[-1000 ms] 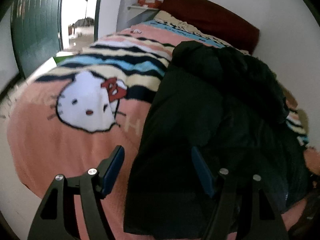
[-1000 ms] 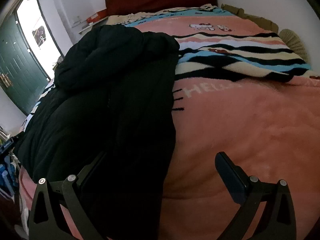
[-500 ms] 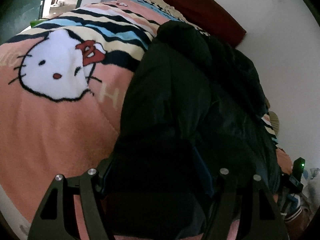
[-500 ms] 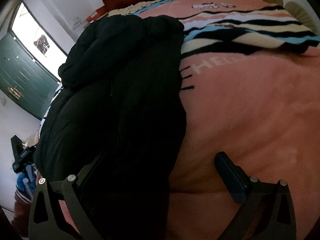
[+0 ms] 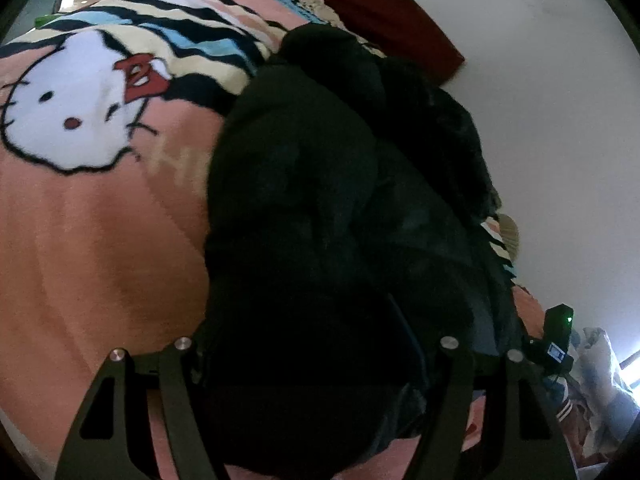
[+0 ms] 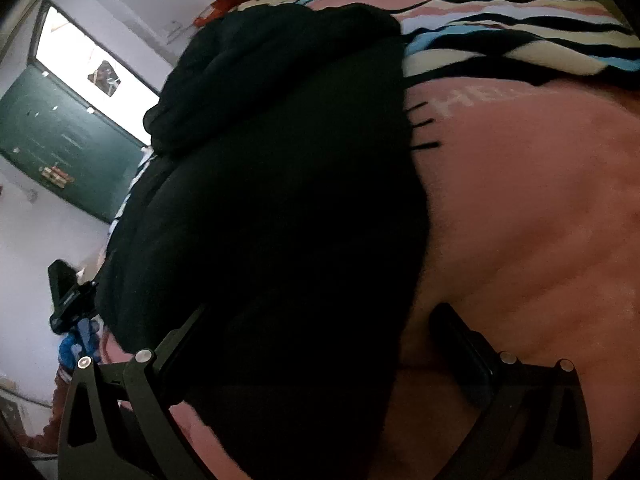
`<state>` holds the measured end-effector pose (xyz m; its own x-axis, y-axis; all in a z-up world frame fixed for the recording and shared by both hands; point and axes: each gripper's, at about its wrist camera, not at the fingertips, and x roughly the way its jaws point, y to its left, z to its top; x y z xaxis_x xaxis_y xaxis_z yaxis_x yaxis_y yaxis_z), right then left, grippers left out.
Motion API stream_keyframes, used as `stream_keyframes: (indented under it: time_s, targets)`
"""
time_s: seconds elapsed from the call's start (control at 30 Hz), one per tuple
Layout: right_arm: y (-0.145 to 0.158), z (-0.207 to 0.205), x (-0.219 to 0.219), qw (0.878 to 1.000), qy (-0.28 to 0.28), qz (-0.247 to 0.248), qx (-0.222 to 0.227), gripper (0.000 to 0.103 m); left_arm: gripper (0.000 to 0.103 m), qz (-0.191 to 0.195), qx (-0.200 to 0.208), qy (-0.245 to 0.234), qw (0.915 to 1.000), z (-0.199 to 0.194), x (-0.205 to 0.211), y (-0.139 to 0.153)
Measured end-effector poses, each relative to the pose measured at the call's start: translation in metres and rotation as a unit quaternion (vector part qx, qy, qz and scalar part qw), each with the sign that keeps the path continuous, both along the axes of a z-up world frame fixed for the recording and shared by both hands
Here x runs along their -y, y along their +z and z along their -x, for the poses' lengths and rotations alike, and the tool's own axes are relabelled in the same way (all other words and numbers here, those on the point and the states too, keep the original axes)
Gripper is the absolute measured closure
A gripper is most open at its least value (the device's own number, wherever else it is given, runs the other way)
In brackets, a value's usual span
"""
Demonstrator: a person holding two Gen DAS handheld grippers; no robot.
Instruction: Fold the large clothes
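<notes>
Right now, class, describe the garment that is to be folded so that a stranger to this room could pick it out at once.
Start at the bed, which is covered by a pink blanket with a white cartoon cat face and black, blue and cream stripes. On that blanket lies the black padded coat, stretching toward the dark red headboard. It is the only garment on the bed, bulky and plain black against the colourful print.

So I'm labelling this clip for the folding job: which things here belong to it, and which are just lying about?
Part of the job:
- black coat, spread on the bed
- left gripper, jaws wide over the coat's near hem
- right gripper, jaws wide at the coat's near edge

Just lying about:
- pink cartoon-cat blanket
- dark red headboard
- green door
</notes>
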<state>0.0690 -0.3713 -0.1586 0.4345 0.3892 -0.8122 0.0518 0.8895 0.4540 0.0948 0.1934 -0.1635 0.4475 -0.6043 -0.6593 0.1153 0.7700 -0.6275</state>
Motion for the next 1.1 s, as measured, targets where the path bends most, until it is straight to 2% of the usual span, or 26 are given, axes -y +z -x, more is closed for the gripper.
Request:
stream_keyframes:
  time_s: [0.1,0.23,0.4,0.47,0.6,0.7,0.8,0.83,0.93,1.1]
  targets:
    - [0.002,0.001,-0.001,1.0,0.007,-0.015,0.006,0.001,0.034,0.011,0.009,-0.005,0.9999,0.002,0.003,0.003]
    - [0.0,0.001,0.001,1.0,0.003,-0.023,0.003,0.013,0.035,0.008,0.012,-0.008,0.9999,0.007,0.002,0.001]
    - [-0.004,0.002,-0.001,0.999,0.01,-0.034,-0.008,0.016,0.035,0.03,0.007,-0.002,0.9995,0.011,0.001,-0.003]
    - [-0.006,0.002,-0.002,0.999,0.015,-0.039,-0.012,0.017,0.036,0.051,0.007,-0.001,0.9987,0.012,0.002,-0.003]
    - [-0.01,-0.001,-0.006,0.998,0.018,-0.059,-0.017,0.033,0.038,0.067,0.005,-0.005,0.9978,0.013,0.012,-0.004]
    - [-0.011,-0.003,-0.009,0.997,0.022,-0.067,-0.016,0.044,0.047,0.077,0.003,-0.003,0.997,0.016,0.02,-0.004]
    - [-0.01,-0.002,-0.012,0.997,0.026,-0.074,-0.011,0.059,0.065,0.078,0.012,-0.001,0.9969,0.017,0.028,0.002]
    - [-0.008,-0.003,-0.015,0.997,0.029,-0.075,-0.006,0.066,0.067,0.078,0.014,-0.001,0.9969,0.017,0.03,0.004]
    - [0.0,-0.003,-0.02,0.996,0.034,-0.077,0.01,0.079,0.075,0.071,0.022,0.0,0.9972,0.015,0.034,0.014]
    - [0.018,-0.009,-0.02,0.996,0.031,-0.071,0.039,0.084,0.08,0.057,0.05,-0.007,0.9971,0.013,0.04,0.044]
